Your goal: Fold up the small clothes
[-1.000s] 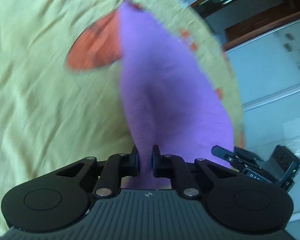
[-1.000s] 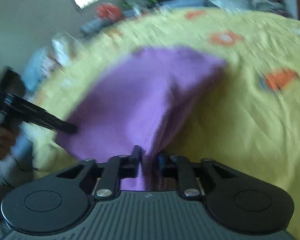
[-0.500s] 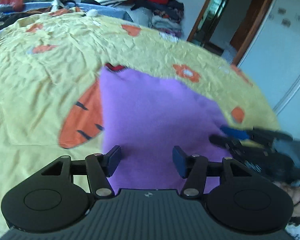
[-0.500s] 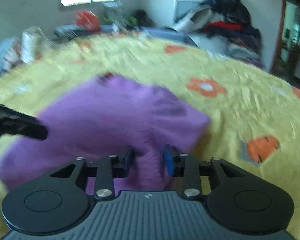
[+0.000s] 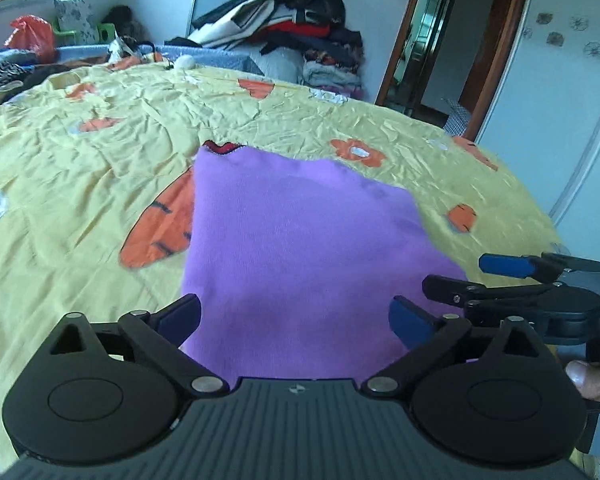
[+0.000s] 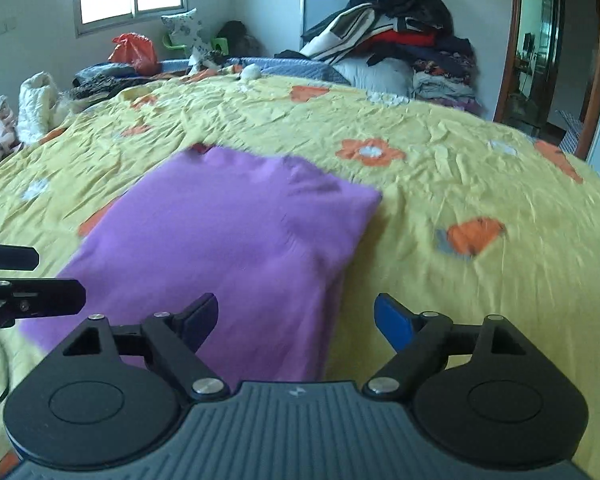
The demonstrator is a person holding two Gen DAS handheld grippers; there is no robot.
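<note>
A purple garment (image 5: pixel 300 248) lies folded flat on the yellow bed cover (image 5: pixel 80 168), with a bit of red trim at its far left corner. My left gripper (image 5: pixel 296 316) is open just above its near edge, holding nothing. The right gripper (image 5: pixel 500 276) shows at the right of that view, open, beside the garment's near right corner. In the right wrist view the purple garment (image 6: pixel 228 240) spreads ahead and to the left. My right gripper (image 6: pixel 296 316) is wide open over its near right edge. The left gripper's fingers (image 6: pixel 40 296) reach in from the left.
The bed cover (image 6: pixel 460 184) has orange flower and carrot prints. A heap of clothes and bedding (image 6: pixel 400 40) is stacked at the far side, with a red bag (image 6: pixel 134 52) under the window. A doorway (image 5: pixel 428 40) stands at the right. A hand (image 5: pixel 592 376) holds the right gripper.
One second ago both grippers were shut on the lifted purple garment. It now lies flat on the bed, and both grippers have let go and opened wide.
</note>
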